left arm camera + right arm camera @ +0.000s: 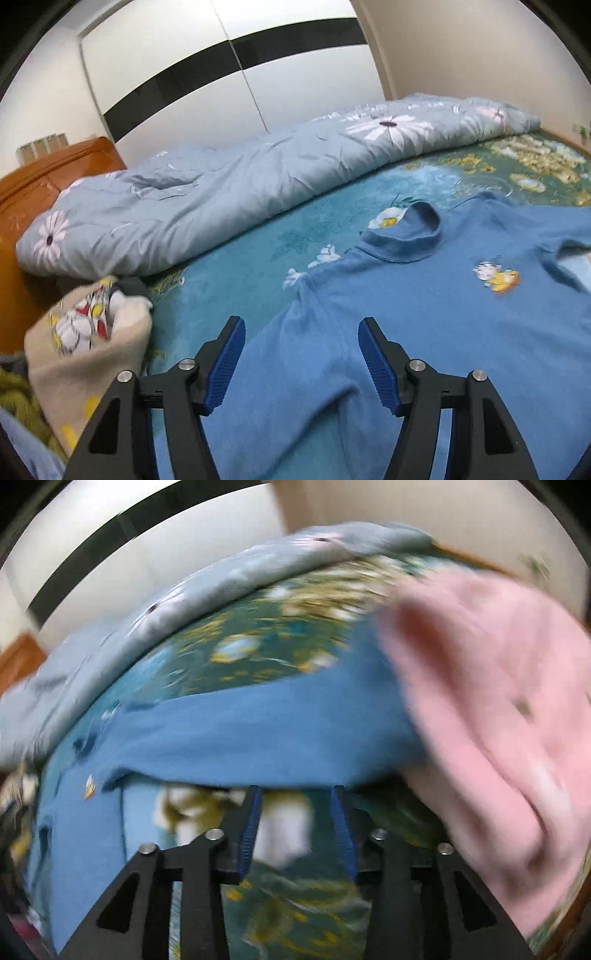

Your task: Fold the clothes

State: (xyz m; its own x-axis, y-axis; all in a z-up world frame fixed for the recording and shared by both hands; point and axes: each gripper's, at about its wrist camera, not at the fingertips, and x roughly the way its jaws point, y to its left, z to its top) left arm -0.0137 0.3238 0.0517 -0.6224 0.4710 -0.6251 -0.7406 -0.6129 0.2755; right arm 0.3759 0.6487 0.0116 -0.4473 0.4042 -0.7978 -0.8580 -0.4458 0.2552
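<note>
Left wrist, blue sweater [424, 314] flat, collar [404, 236] pointing away

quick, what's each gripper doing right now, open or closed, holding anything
Left gripper: open, holding nothing, poised above the blue sweater.
Right gripper: open, fingertips at the sweater's sleeve edge, not clamped on it.

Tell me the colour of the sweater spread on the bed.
The sweater is plain medium blue, with a small yellow-and-white motif on the chest; the left wrist view shows it best.
</note>
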